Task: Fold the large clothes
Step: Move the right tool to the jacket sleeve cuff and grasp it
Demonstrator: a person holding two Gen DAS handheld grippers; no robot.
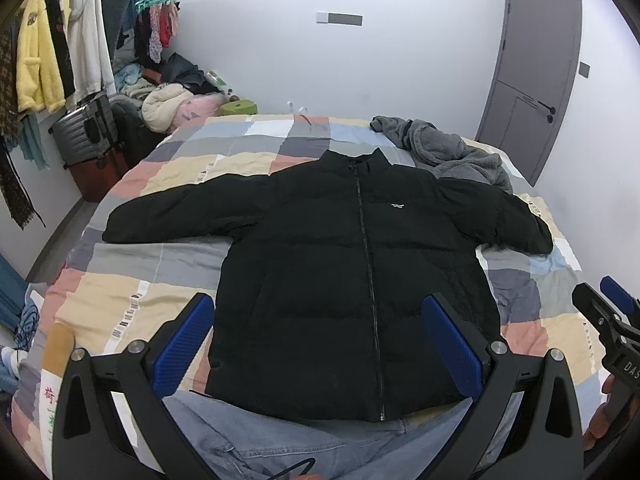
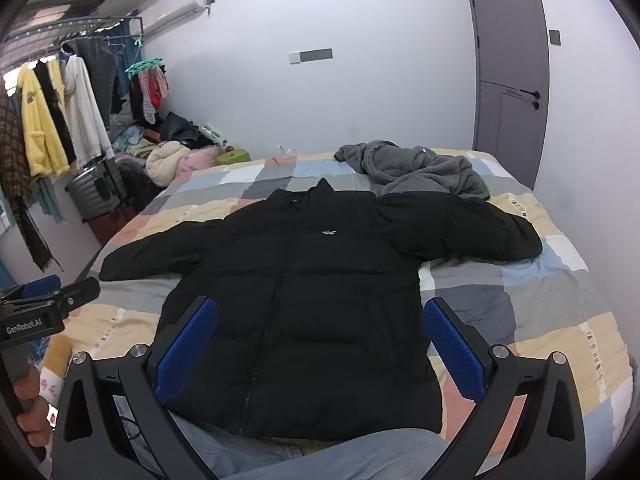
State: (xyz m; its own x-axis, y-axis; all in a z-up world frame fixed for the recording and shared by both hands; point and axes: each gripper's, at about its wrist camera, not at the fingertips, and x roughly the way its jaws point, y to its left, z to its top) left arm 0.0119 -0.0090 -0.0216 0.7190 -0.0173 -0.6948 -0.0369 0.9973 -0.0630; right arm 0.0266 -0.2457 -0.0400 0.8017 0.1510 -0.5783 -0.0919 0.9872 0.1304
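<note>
A black puffer jacket (image 1: pixel 340 272) lies flat, front up and zipped, on the patchwork bed (image 1: pixel 168 264), both sleeves spread out to the sides. It also shows in the right wrist view (image 2: pixel 304 304). My left gripper (image 1: pixel 320 344) is open and empty, held above the jacket's hem. My right gripper (image 2: pixel 320 348) is open and empty too, above the hem a little to the right. The right gripper shows at the right edge of the left wrist view (image 1: pixel 612 312); the left gripper shows at the left edge of the right wrist view (image 2: pixel 48 300).
A crumpled grey fleece garment (image 1: pixel 452 152) lies at the bed's far right, by the jacket's sleeve. The person's jeans (image 1: pixel 280 444) are at the near edge. A clothes rack (image 1: pixel 60 48), a suitcase (image 1: pixel 84 128) and piled laundry stand to the left. A grey door (image 1: pixel 528 80) is at the back right.
</note>
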